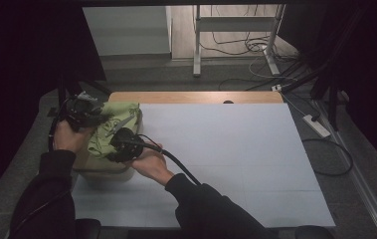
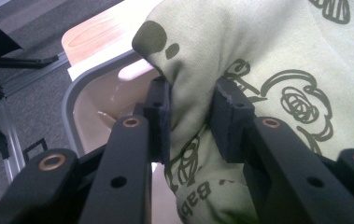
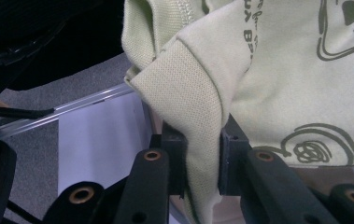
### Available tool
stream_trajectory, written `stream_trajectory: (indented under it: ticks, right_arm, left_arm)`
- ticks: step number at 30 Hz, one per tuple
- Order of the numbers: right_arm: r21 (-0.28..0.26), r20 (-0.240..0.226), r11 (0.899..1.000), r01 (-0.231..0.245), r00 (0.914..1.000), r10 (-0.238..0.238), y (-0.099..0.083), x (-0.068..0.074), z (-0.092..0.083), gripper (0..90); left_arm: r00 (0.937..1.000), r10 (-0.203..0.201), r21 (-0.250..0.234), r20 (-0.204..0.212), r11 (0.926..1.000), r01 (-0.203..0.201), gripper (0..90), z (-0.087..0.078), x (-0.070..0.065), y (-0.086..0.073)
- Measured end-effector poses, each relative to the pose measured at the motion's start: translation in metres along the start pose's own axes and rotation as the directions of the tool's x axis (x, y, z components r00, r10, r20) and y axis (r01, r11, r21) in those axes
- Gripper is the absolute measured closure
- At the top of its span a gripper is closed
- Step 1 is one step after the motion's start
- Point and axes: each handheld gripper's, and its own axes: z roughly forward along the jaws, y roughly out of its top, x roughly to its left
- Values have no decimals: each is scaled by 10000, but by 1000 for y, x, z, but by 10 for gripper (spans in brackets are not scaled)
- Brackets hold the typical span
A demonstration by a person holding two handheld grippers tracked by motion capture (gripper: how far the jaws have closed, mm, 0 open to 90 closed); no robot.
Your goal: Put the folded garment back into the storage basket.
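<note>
because both grippers have a fold of the pale green printed garment (image 1: pixel 119 124) clamped between their pads, i read this as a two-point lift: one pinch alone would let the cloth hang in a rope, two keep it spread. the garment sits bunched over a beige tub (image 1: pixel 104 172) at the near left corner of the table (image 1: pixel 235 164), partly in it and partly draped over its rim.

my left gripper (image 1: pixel 84 113) is at the far left of the bundle. in the left gripper view its jaws are pressed onto a thick bulge of the garment (image 2: pixel 258 70), with the tub's grey rim (image 2: pixel 74 100) and cream inside just beside the left jaw, so i've taken the cloth above the tub's edge rather than deep inside.

my right gripper (image 1: pixel 124 144) holds nearer to me. in the right gripper view its pads squeeze a ribbed, hemmed edge (image 3: pixel 188 93), likely a sleeve or collar; a hem is firm and slips less than loose fabric. the white sheet (image 3: pixel 100 135) covering the table shows beyond it.

the wide bare sheet to the right looks like the place to lay the garment flat, which i judge is why both grips sit on that side of the tub.
</note>
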Motion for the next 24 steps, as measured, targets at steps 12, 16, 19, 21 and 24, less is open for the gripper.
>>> stream_trajectory:
  ticks: [12,16,19,21,24]
  right_arm:
    - [73,52,10000,-27,10000,27,2,1,15,762]
    - [161,68,9998,-68,10000,67,0,1,19,761]
    - [241,104,9996,-121,9999,118,-2,0,23,761]
    - [296,109,9995,-93,9999,90,-2,0,24,761]
    - [379,147,9992,-134,9998,128,-4,-1,29,760]
  left_arm:
    - [9997,-221,170,-86,9996,223,696,5,7,-7]
    - [9994,-321,270,-95,9991,324,696,11,8,-11]
    - [9992,-375,336,-105,9987,379,695,15,9,-13]
    - [9993,-367,391,-109,9985,371,696,16,9,-13]
    - [9988,-481,481,-117,9977,486,695,20,10,-16]
